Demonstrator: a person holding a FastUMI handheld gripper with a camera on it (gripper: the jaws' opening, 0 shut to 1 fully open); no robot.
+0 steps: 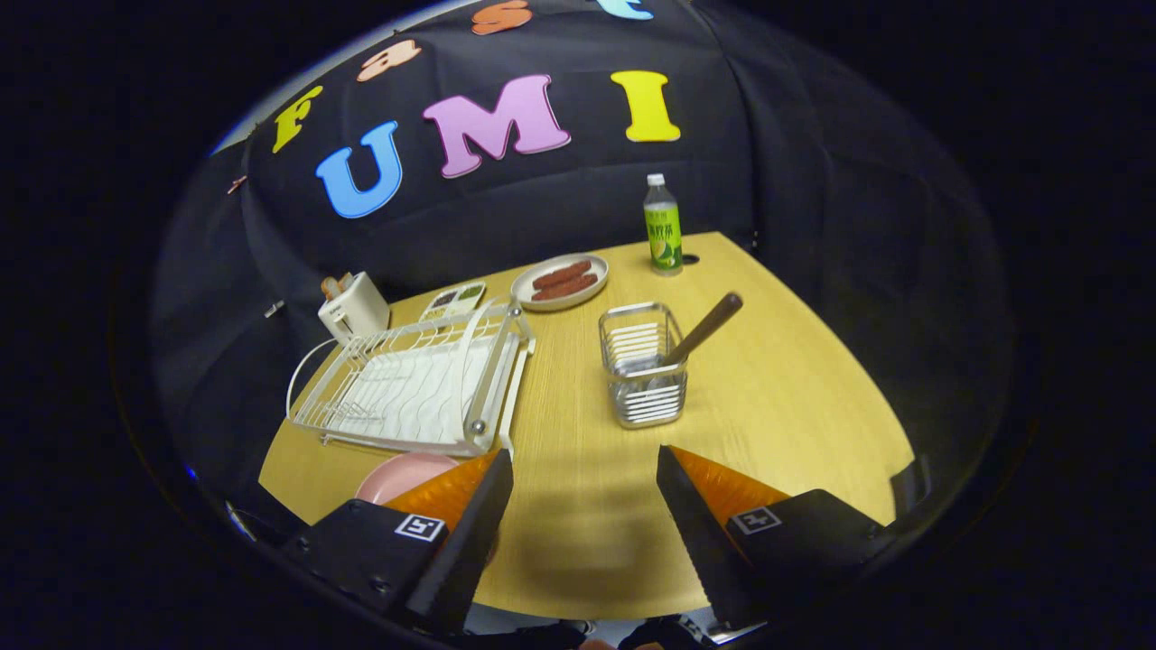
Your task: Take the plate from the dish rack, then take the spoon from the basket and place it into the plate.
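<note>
With the plate (pixel 402 473) already flat on the table at lower left, gripper (pixel 585 474) fingers spread wide, holding nothing. Spoon (pixel 703 329) leans in the basket (pixel 643 379), centre frame; looks light, rigid, smooth. Best held mid-handle.

Staged recording booth: black cloth wall (pixel 560 199) behind a wooden table (pixel 777 397) of kitchenware

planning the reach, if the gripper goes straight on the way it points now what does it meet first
Most likely the wire basket holding the spoon, just right of the line; depth is hard to judge. The gripper is open over bare table, with the dish rack off to one side and the pink plate beside one finger.
</note>
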